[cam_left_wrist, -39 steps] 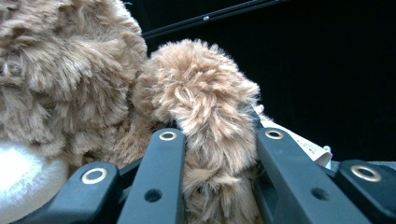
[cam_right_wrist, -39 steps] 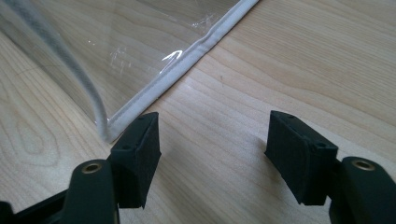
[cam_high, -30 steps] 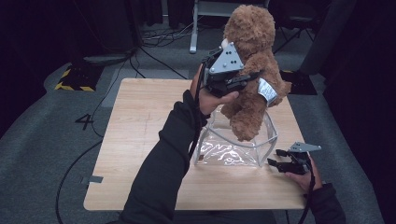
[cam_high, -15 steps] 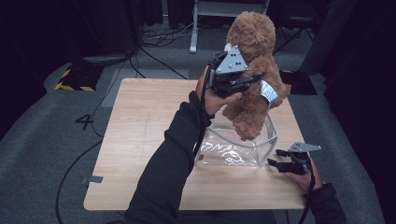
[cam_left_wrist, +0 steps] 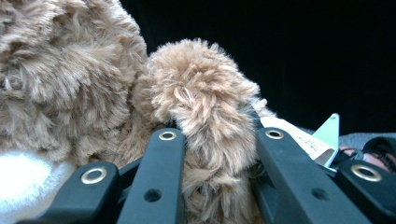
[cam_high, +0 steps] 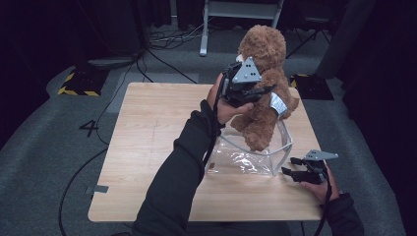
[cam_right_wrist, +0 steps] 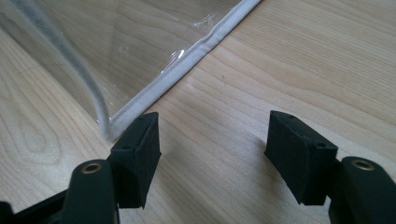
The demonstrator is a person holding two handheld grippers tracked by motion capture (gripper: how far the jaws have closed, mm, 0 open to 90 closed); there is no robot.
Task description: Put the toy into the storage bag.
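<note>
A brown teddy bear hangs upright over the table, with my left gripper shut on its furry limb. A white tag sticks out at the bear's side. The bear's lower foot sits at the open mouth of a clear plastic bag that stands on the table. My right gripper rests low on the table beside the bag's right corner. It is open with only bare wood between its pads.
The wooden table has a broad bare stretch left of the bag. Cables, a white stand leg and a yellow-black striped block lie on the grey floor behind it.
My left hand has lowered the bear a little toward the bag. The right gripper has stayed where it was.
</note>
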